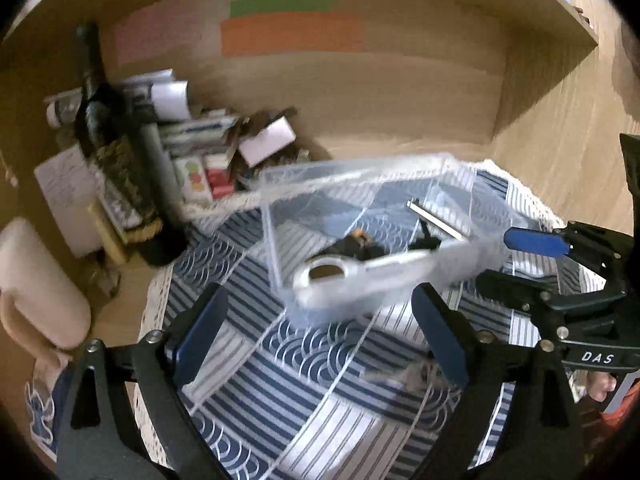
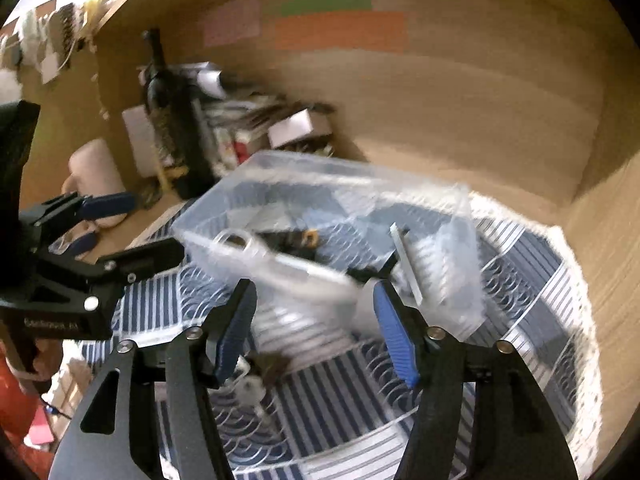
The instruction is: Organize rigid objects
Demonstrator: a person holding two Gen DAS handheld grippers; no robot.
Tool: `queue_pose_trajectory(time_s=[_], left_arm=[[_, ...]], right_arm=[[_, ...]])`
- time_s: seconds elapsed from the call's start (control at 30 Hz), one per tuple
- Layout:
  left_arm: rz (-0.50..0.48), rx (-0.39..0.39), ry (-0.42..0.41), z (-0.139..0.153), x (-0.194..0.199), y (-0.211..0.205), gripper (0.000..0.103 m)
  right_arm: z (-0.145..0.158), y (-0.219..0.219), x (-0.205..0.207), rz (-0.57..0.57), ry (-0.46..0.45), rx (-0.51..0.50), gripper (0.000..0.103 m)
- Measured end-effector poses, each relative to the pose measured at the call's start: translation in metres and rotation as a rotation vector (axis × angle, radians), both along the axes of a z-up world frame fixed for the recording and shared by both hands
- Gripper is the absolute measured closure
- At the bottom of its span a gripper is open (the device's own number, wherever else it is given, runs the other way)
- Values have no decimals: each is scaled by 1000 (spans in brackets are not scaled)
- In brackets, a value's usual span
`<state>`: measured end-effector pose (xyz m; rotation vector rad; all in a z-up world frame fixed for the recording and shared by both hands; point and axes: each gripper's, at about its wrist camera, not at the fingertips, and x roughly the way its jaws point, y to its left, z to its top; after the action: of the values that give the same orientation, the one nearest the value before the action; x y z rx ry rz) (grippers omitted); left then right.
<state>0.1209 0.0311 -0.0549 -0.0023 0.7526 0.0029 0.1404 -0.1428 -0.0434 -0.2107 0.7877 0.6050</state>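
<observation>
A clear plastic box (image 1: pixel 280 216) (image 2: pixel 432 208) stands on a blue-and-white patterned cloth (image 1: pixel 304 380) (image 2: pixel 344 408). Inside lie a metal tool with a ring end (image 1: pixel 324 276) (image 2: pixel 240 240), a black and orange object (image 1: pixel 356 240) (image 2: pixel 304 238) and a flat metal strip (image 1: pixel 434 218) (image 2: pixel 406 264). A small bunch of keys (image 1: pixel 416 372) (image 2: pixel 260 372) lies on the cloth in front of the box. My left gripper (image 1: pixel 320 332) is open just short of the box. My right gripper (image 2: pixel 316 328) is open over the box's near edge, the keys beside its left finger.
A dark wine bottle (image 1: pixel 108 136) (image 2: pixel 168 104), stacked boxes and papers (image 1: pixel 208 148) (image 2: pixel 256 124) and a cream mug (image 1: pixel 36 280) (image 2: pixel 94 172) stand at the back left. Wooden walls (image 1: pixel 360 92) close the back and right.
</observation>
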Motion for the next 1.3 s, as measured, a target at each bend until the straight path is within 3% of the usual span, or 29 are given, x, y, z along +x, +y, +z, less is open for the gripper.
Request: queue_pose_trajectory(time_s=[0.47, 0.53, 0.6, 0.63, 0.9, 1.3], left_arm=[[0, -4, 140, -51, -31, 9, 9], [-19, -3, 147, -54, -33, 3, 9], [-41, 5, 156, -58, -35, -4, 9], [-55, 6, 167, -61, -34, -8, 9], [-138, -35, 269, -77, -19, -35, 9], [-202, 28, 306, -88, 11, -66, 9]], right_arm=[[-61, 30, 1, 37, 164, -96, 47], [-65, 31, 3, 45, 182, -109, 55], [-68, 31, 4, 48, 203, -107, 73], [-69, 29, 5, 48, 215, -104, 73], [-59, 0, -2, -4, 192, -38, 74], [-38, -40, -3, -80, 127, 25, 73]])
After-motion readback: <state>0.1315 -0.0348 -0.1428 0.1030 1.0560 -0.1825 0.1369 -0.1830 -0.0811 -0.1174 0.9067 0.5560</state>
